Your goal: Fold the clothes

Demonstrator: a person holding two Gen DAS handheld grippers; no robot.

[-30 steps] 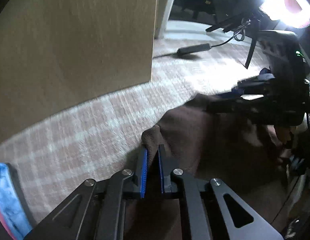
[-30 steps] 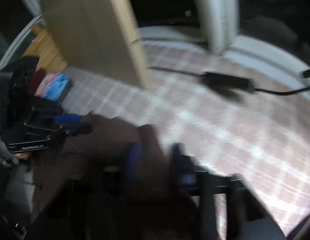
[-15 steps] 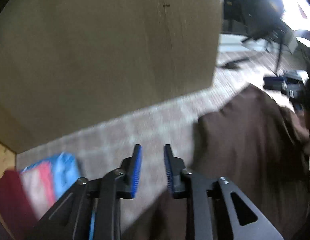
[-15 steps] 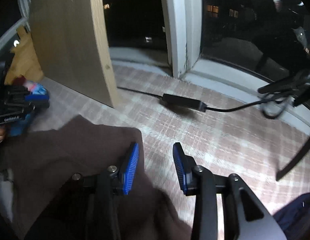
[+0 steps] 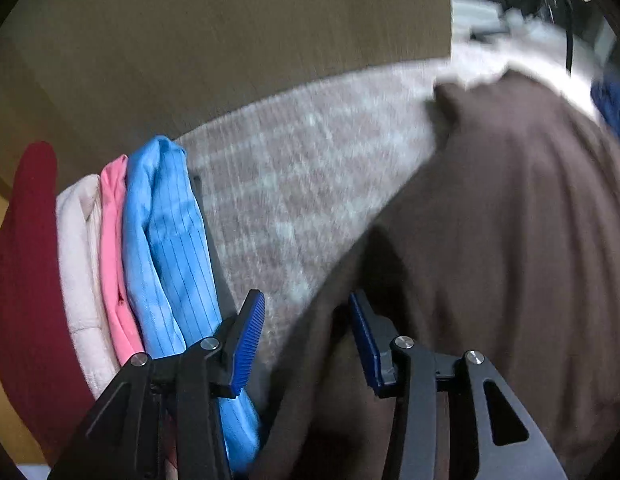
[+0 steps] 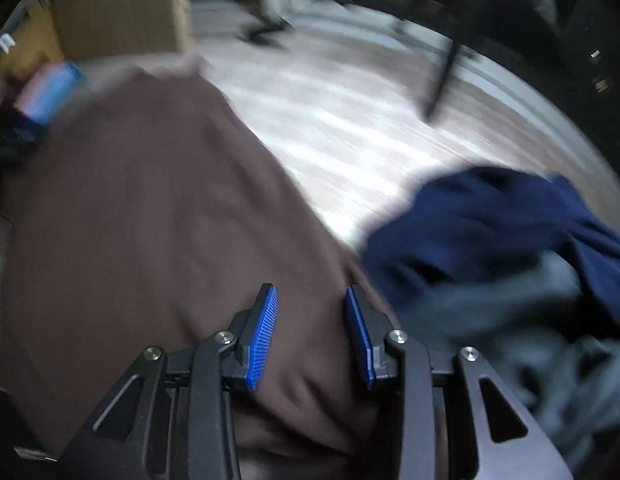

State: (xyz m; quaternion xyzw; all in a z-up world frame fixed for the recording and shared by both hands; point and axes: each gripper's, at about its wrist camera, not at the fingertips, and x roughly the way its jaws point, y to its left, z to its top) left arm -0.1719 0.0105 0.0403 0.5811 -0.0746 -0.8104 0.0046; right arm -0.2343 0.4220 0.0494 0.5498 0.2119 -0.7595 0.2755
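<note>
Both the left gripper (image 5: 306, 330) and the right gripper (image 6: 311, 330) have black linkage arms with triangular cut-outs, round silver screws at the joints, and ribbed blue pads (image 5: 250, 340) on the fingers.

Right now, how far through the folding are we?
Done: a folded stack of red, cream, pink and blue. In hand: the brown garment lies loose; the left claw is opening, the right claw open. Left: navy garment, grey garment.
</note>
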